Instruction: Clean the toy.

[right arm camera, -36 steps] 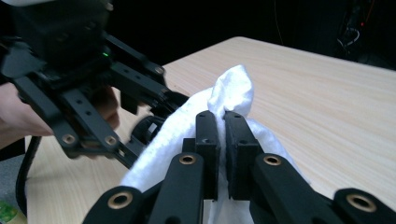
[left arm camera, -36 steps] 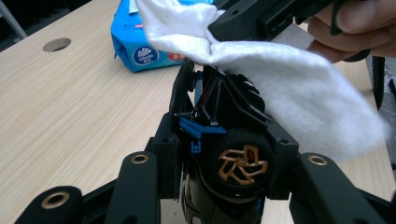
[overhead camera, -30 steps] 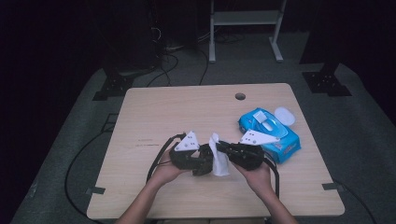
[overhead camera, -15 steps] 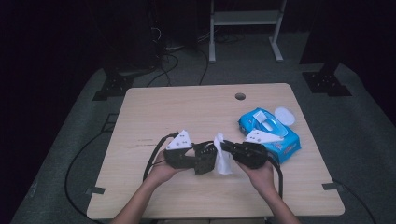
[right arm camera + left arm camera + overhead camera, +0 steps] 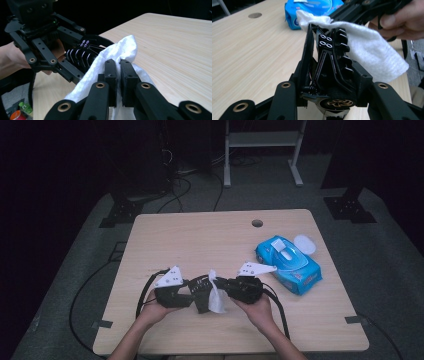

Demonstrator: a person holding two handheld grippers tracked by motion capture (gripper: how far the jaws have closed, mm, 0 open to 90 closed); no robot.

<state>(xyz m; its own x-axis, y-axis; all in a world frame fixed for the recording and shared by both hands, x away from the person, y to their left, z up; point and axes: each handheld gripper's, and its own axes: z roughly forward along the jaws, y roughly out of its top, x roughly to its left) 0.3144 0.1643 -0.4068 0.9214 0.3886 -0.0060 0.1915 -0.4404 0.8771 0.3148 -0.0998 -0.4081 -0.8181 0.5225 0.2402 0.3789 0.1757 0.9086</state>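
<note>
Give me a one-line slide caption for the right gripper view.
Right gripper pinches a white wipe as the left gripper meets it above the wooden table.

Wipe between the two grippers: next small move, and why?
Probably close the left gripper onto the wipe. The right gripper is already shut on it, while the cloth only drapes over the left jaws, which stand close together. A second pinch would let both hands spread it.

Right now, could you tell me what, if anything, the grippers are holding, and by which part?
The right gripper pinches a white fabric wipe mid-sheet. The left gripper has its jaws closed beside the wipe's edge; whether it grips is unclear.
</note>
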